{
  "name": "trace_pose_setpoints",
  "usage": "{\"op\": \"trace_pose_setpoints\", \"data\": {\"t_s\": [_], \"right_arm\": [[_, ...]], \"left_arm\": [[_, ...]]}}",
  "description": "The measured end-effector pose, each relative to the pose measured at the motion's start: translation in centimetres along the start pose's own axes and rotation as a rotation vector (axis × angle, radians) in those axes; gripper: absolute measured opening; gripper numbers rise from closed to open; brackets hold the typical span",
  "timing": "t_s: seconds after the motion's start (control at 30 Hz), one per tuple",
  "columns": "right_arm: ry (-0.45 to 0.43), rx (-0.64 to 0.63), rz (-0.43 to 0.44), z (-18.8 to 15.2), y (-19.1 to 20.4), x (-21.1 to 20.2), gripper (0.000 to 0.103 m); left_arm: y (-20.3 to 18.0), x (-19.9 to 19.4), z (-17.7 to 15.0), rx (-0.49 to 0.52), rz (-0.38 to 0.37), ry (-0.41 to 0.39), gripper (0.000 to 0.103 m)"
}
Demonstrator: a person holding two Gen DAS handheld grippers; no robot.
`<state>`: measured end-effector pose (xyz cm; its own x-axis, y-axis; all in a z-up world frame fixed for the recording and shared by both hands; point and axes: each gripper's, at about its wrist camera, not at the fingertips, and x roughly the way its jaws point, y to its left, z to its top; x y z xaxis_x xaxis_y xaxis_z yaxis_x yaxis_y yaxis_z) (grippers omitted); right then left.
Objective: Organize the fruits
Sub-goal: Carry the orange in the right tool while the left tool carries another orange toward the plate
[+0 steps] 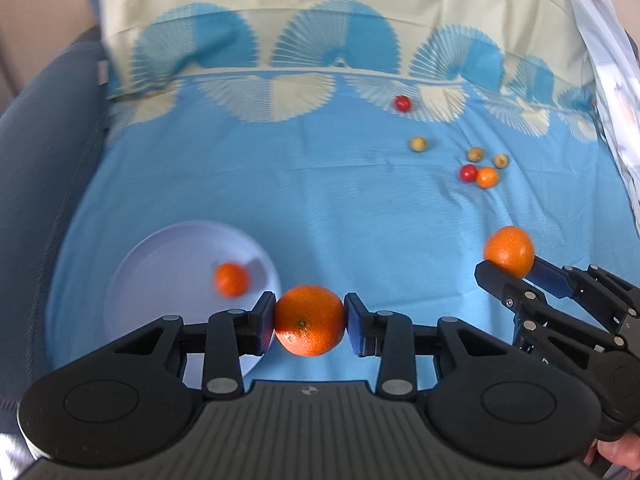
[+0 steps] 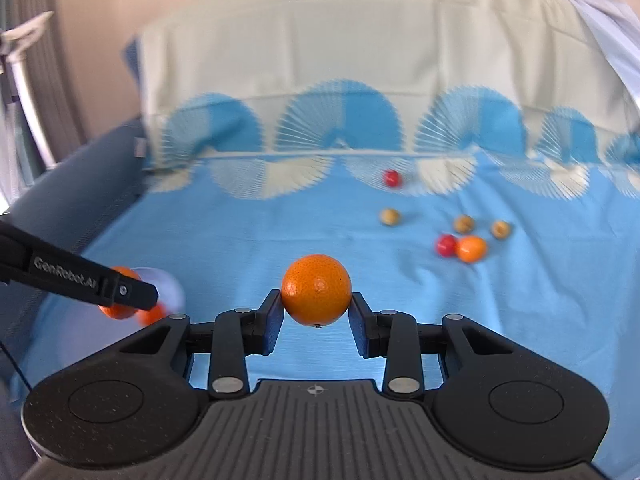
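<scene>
My left gripper (image 1: 309, 320) is shut on an orange mandarin (image 1: 309, 314) just right of a white plate (image 1: 160, 264) that holds one mandarin (image 1: 232, 279). My right gripper (image 2: 316, 304) is shut on another mandarin (image 2: 316, 294) above the blue cloth; it shows at the right of the left wrist view (image 1: 510, 262) with its mandarin (image 1: 509, 250). The left gripper (image 2: 132, 300) shows at the left of the right wrist view, with its mandarin (image 2: 116, 310) partly hidden. Loose small fruits lie far right: a small orange one (image 1: 487, 177), a red one (image 1: 468, 172), tan ones (image 1: 418, 144).
A blue cloth (image 1: 320, 200) with a fan pattern covers the surface. Another red fruit (image 1: 402, 103) lies near the cream fabric backing (image 1: 320, 8). A grey padded edge (image 1: 44, 140) runs along the left. A pale cloth (image 1: 608, 60) hangs at the right.
</scene>
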<state>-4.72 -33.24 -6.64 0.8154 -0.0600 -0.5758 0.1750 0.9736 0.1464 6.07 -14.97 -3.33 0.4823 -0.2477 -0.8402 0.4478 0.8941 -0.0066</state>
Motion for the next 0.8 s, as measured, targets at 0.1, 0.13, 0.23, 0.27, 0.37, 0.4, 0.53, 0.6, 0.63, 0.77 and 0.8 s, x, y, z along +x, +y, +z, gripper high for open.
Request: {"op": "trace_pose_setpoints", "data": {"t_s": [0.1,0.13,0.23,0.27,0.37,0.4,0.53,0.6,0.63,0.77,0.8], "right_arm": [[-0.001,-0.022,0.049,0.2,2.5,-1.7,0.037],[0.001,-0.025,0.067,0.2,3.4,-2.3,0.037],[0.007,-0.042,0.113,-0.1,6.0,-3.9,0.037],[0.009,-0.050,0.126,-0.2,6.8,-4.5,0.037],[0.011,-0.082,0.155,-0.7,9.0,-6.0,0.037],[0.012,-0.093,0.161,-0.9,9.6,-6.4,0.037],[0.013,-0.137,0.176,-1.5,11.9,-7.9,0.037],[0.010,-0.163,0.180,-1.7,12.8,-8.5,0.037],[0.007,-0.174,0.182,-1.8,13.2,-8.8,0.037],[-0.003,-0.207,0.181,-1.9,14.3,-9.7,0.037],[-0.005,-0.212,0.181,-1.9,14.5,-9.8,0.037]], "left_arm": [[2.2,-2.5,-1.6,-0.032,0.018,-0.019,0.041],[2.9,-3.2,-2.2,-0.039,0.026,-0.027,0.041],[4.7,-5.2,-3.8,-0.061,0.046,-0.052,0.041],[5.2,-5.8,-4.3,-0.071,0.048,-0.059,0.041],[6.8,-7.4,-5.9,-0.105,0.047,-0.073,0.041],[7.2,-7.8,-6.4,-0.114,0.045,-0.076,0.041],[8.3,-9.1,-8.0,-0.136,0.039,-0.093,0.041],[8.9,-9.5,-8.5,-0.150,0.036,-0.101,0.041],[9.1,-9.7,-8.7,-0.157,0.033,-0.104,0.041],[10.0,-10.5,-9.4,-0.179,0.025,-0.122,0.041],[10.1,-10.7,-9.5,-0.182,0.023,-0.126,0.041]]}}
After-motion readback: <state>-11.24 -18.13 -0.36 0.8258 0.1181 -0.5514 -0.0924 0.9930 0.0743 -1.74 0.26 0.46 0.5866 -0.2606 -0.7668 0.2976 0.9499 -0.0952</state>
